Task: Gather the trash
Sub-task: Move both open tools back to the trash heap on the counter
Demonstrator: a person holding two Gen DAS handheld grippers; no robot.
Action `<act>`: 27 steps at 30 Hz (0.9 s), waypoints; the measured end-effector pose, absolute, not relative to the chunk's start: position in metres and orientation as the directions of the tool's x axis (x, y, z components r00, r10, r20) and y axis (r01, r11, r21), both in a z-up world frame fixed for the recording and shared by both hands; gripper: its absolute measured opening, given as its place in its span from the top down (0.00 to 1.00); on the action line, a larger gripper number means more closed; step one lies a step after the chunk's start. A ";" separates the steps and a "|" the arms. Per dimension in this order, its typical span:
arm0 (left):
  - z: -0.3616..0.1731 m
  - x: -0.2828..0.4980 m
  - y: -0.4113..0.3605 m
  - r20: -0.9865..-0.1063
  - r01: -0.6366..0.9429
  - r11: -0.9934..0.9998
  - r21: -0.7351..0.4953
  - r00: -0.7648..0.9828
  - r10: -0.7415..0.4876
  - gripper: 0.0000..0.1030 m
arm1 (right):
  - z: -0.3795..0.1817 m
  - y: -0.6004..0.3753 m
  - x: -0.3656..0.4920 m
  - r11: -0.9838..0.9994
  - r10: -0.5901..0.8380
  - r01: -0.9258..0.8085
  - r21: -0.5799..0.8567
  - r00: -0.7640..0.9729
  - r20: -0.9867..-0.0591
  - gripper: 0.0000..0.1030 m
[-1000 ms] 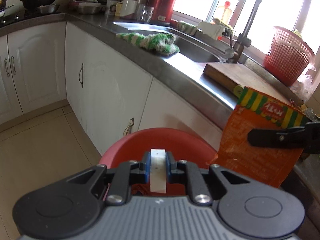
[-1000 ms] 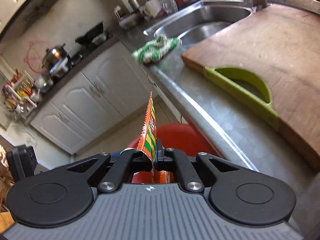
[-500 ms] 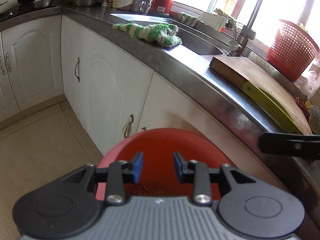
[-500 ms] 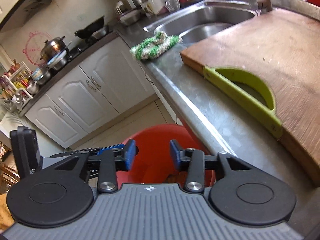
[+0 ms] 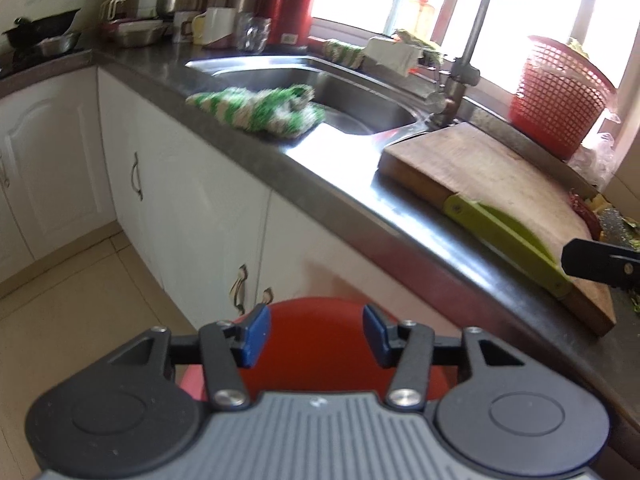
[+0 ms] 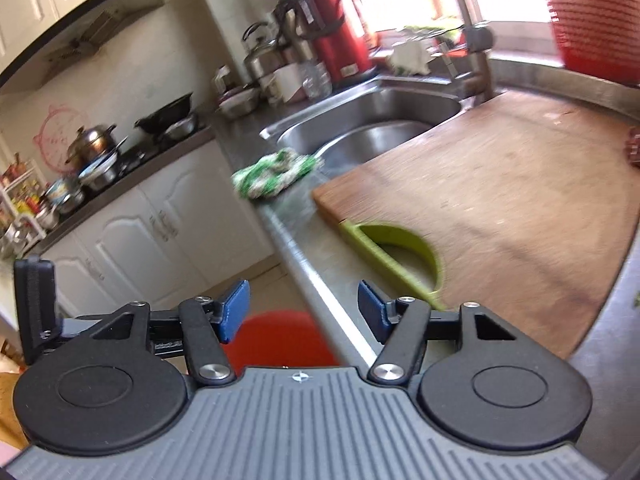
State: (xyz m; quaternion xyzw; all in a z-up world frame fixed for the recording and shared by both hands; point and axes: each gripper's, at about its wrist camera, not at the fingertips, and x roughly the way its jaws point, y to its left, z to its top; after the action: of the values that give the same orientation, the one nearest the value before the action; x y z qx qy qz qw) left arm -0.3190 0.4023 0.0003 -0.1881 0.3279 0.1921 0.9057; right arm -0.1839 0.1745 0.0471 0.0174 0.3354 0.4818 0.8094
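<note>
A red trash bin [image 5: 320,344] stands on the floor against the white cabinets, below the counter edge; it also shows in the right wrist view [image 6: 280,336]. My left gripper [image 5: 316,338] is open and empty above the bin. My right gripper [image 6: 303,312] is open and empty over the counter edge, and one of its black fingers [image 5: 600,266] shows at the right of the left wrist view. Small bits of red and green trash [image 5: 600,216] lie at the far right end of the counter.
A wooden cutting board [image 6: 500,184] with a green handle [image 6: 400,256] lies on the steel counter. A green-white cloth [image 5: 260,110] sits by the sink [image 5: 328,88]. A red basket [image 5: 560,92] stands by the window. Pots and a kettle line the far counter.
The left gripper let go of a white piece and the right let go of the orange snack wrapper over the bin. Both jaws opened wider and both grippers rose toward the counter.
</note>
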 end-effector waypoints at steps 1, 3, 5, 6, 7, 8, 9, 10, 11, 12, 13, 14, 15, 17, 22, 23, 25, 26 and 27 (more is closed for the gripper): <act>0.003 -0.318 0.401 -0.662 -0.465 0.859 -0.214 0.716 0.222 0.47 | 0.047 0.167 -0.183 0.546 0.789 -0.761 0.350 0.326 -0.521 0.22; 0.009 -0.316 0.396 -0.655 -0.450 0.867 -0.215 0.725 0.214 0.45 | 0.048 0.154 -0.181 0.568 0.781 -0.748 0.344 0.357 -0.513 0.17; 0.015 -0.313 0.391 -0.649 -0.437 0.873 -0.216 0.732 0.206 0.42 | 0.050 0.145 -0.177 0.593 0.771 -0.728 0.343 0.390 -0.504 0.09; 0.017 -0.311 0.388 -0.646 -0.430 0.877 -0.215 0.736 0.203 0.38 | 0.050 0.142 -0.177 0.602 0.767 -0.721 0.343 0.403 -0.499 0.05; 0.020 -0.310 0.384 -0.643 -0.423 0.881 -0.212 0.739 0.200 0.34 | 0.050 0.142 -0.177 0.613 0.762 -0.712 0.343 0.417 -0.496 0.05; 0.023 -0.308 0.380 -0.642 -0.416 0.886 -0.205 0.741 0.199 0.32 | 0.051 0.140 -0.176 0.623 0.756 -0.704 0.341 0.430 -0.494 0.05; 0.025 -0.306 0.377 -0.639 -0.408 0.891 -0.198 0.743 0.198 0.28 | 0.051 0.141 -0.177 0.636 0.748 -0.694 0.339 0.445 -0.493 0.05; 0.028 -0.305 0.373 -0.636 -0.400 0.896 -0.193 0.747 0.196 0.26 | 0.051 0.136 -0.176 0.645 0.743 -0.685 0.339 0.456 -0.490 0.05; 0.031 -0.303 0.369 -0.631 -0.390 0.901 -0.192 0.752 0.191 0.25 | 0.051 0.132 -0.174 0.652 0.738 -0.677 0.341 0.465 -0.488 0.05; 0.034 -0.301 0.366 -0.627 -0.379 0.905 -0.193 0.757 0.183 0.25 | 0.052 0.128 -0.173 0.660 0.734 -0.668 0.343 0.475 -0.485 0.04; 0.036 -0.299 0.362 -0.624 -0.371 0.908 -0.194 0.761 0.178 0.24 | 0.052 0.123 -0.173 0.669 0.728 -0.658 0.345 0.488 -0.481 0.04; 0.039 -0.297 0.358 -0.620 -0.361 0.913 -0.192 0.765 0.172 0.23 | 0.052 0.118 -0.174 0.678 0.722 -0.649 0.345 0.501 -0.476 0.04; 0.042 -0.295 0.355 -0.616 -0.352 0.917 -0.190 0.770 0.168 0.22 | 0.052 0.121 -0.174 0.686 0.717 -0.641 0.344 0.513 -0.473 0.03; 0.047 -0.292 0.347 -0.611 -0.333 0.925 -0.184 0.776 0.158 0.22 | 0.053 0.111 -0.174 0.702 0.705 -0.624 0.344 0.538 -0.461 0.03; 0.058 -0.282 0.326 -0.597 -0.290 0.941 -0.176 0.791 0.132 0.20 | 0.055 0.078 -0.171 0.750 0.661 -0.561 0.349 0.615 -0.430 0.02; 0.060 -0.281 0.322 -0.596 -0.282 0.944 -0.173 0.793 0.128 0.20 | 0.055 0.070 -0.169 0.760 0.650 -0.546 0.353 0.631 -0.424 0.02; 0.064 -0.276 0.313 -0.592 -0.263 0.950 -0.168 0.798 0.116 0.20 | 0.055 0.057 -0.166 0.777 0.630 -0.515 0.362 0.654 -0.418 0.02; 0.065 -0.274 0.308 -0.590 -0.255 0.952 -0.167 0.800 0.111 0.20 | 0.056 0.051 -0.165 0.783 0.620 -0.501 0.368 0.664 -0.417 0.02; 0.066 -0.273 0.304 -0.589 -0.247 0.955 -0.165 0.801 0.105 0.20 | 0.055 0.043 -0.166 0.791 0.610 -0.486 0.371 0.676 -0.413 0.02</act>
State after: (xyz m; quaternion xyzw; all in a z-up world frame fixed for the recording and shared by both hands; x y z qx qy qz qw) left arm -0.2725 0.3036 0.0662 -0.1177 0.3011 0.0934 0.9417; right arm -0.1657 0.0429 0.0552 0.1160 0.2659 0.3017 0.9082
